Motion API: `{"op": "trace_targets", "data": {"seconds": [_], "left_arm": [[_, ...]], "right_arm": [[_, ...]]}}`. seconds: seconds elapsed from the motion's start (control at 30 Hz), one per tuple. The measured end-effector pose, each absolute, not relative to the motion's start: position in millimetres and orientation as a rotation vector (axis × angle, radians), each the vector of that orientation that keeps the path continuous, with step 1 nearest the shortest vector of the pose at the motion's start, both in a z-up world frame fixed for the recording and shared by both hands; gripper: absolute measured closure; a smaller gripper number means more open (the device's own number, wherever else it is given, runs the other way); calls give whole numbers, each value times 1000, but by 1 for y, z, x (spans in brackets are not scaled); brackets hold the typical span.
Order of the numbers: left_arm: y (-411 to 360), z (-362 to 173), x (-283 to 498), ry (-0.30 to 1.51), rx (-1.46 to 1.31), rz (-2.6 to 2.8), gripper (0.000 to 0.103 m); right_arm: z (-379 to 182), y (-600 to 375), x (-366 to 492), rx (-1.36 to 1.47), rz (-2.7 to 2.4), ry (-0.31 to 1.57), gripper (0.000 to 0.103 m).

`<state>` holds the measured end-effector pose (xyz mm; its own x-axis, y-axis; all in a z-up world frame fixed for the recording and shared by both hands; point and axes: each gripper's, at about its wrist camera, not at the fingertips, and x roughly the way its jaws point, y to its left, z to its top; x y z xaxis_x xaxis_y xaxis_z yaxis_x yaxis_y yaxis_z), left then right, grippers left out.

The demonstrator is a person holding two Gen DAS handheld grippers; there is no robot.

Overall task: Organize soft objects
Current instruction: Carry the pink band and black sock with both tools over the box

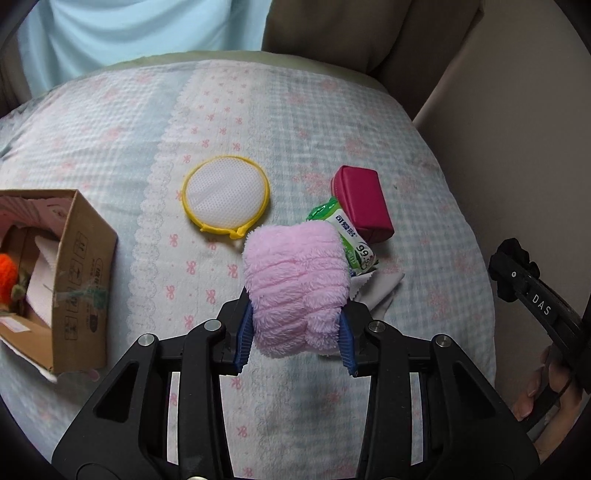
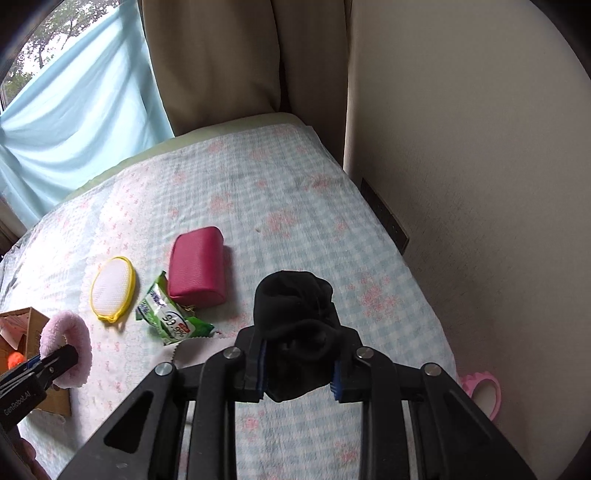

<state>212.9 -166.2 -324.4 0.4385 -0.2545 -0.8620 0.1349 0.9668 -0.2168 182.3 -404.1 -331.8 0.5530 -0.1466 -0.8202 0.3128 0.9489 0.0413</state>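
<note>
Bed [image 1: 332,122] with blue-pink checked quilt, beige wall right, light-blue curtain [image 2: 85,122] behind. Cardboard box [image 1: 79,280] cut off at left, contents unclear. Left gripper [image 1: 295,332] jaws clamp pink fluffy band [image 1: 295,288]; right gripper [image 2: 299,373] jaws clamp black sock [image 2: 295,310]. Yellow-rimmed mesh pad [image 1: 225,192], wipes pack [image 2: 168,319] partly under red pouch [image 2: 199,266].

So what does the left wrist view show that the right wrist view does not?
Only left view: the box interior, with an orange toy and white cloth.

Only right view: a window, a pink ring off the bed's edge.

Both: pink scrunchie in the left gripper, black sock in the right gripper, yellow pad, red pouch, wipes.
</note>
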Motion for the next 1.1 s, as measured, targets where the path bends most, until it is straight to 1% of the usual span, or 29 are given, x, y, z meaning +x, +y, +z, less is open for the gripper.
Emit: {"op": "trace_targets", "data": {"seconds": [0.2,0.37,0.63,0.87,1.1], "left_arm": [[-144,-262,195,1034,-150,-275,69],[-109,-213,181,992,-158,-291,69],[-34,-161,171,963,-162,-295,69],[44,-134,174,929,-131,-278,69],[129,-135,180,936,-148,-217,69]], "right_arm": [[-268,-372,164,179,-275,901,80],[-215,-334,148,183,-267,862,80],[-144,-250,137,180,-248,805,80],[-112,-165,142,174,-184,786,80],[-108,-82,156,146,-97,799,80]]}}
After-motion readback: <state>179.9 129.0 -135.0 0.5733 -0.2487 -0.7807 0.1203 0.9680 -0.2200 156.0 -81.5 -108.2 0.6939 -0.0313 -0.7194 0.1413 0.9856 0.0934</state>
